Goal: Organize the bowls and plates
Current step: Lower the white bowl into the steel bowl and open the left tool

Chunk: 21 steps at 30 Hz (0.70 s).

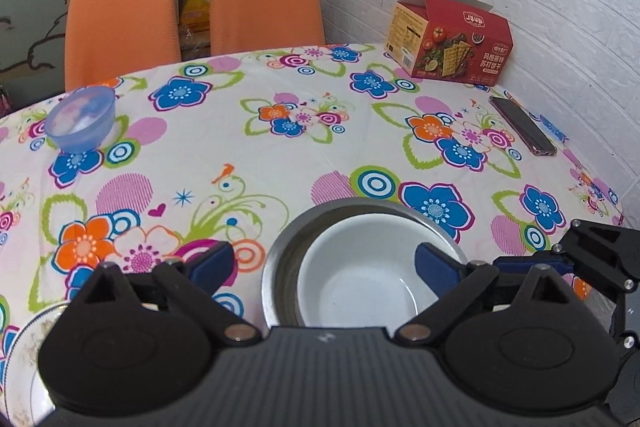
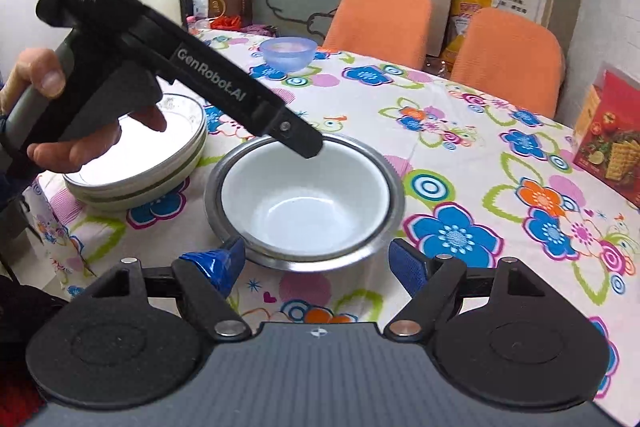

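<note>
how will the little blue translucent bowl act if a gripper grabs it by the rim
The blue bowl looks like thin plastic, so probably light and not fragile. Its narrow base suggests it may tip or skid on the tablecloth when nudged.

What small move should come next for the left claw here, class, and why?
Probably lift the open left claw clear and carry it toward the translucent blue plastic bowl. The white bowl already sits nested in the steel bowl, and the blue one stands alone at the far edge of the floral tablecloth.
</note>
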Each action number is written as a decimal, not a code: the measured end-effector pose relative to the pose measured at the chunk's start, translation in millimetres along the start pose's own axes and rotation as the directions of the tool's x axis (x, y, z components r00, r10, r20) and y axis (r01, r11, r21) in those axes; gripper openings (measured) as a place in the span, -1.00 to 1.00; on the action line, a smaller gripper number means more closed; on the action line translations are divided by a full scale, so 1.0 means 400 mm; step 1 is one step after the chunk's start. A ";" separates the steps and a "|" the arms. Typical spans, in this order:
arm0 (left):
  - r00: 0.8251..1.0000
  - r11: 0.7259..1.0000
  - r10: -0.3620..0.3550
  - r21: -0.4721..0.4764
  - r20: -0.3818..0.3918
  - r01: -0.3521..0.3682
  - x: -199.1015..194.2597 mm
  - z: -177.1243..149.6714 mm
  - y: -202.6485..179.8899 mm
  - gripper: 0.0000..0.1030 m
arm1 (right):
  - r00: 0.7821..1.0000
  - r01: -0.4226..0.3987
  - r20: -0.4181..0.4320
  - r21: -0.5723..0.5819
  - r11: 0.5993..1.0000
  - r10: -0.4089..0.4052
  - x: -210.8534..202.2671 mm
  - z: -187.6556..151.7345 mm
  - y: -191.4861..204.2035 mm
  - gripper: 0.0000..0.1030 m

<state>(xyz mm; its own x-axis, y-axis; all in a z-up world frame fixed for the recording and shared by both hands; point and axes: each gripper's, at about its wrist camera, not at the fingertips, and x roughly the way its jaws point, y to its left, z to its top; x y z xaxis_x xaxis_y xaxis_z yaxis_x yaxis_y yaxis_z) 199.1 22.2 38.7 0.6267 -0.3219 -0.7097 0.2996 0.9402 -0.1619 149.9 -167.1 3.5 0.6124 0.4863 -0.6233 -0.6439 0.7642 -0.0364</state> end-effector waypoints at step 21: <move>0.969 0.973 0.216 -0.106 0.118 -0.204 -0.149 -0.038 0.124 0.95 | 0.995 -0.058 0.090 0.196 0.979 0.041 0.039 0.088 0.005 0.28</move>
<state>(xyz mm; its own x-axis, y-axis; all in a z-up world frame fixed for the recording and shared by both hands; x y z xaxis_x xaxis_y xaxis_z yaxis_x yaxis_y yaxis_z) 165.5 89.9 62.6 0.7572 -0.1222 -0.6416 0.0873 0.9925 -0.0860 174.5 -143.0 21.3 0.6243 0.5531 -0.5516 -0.5757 0.8031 0.1537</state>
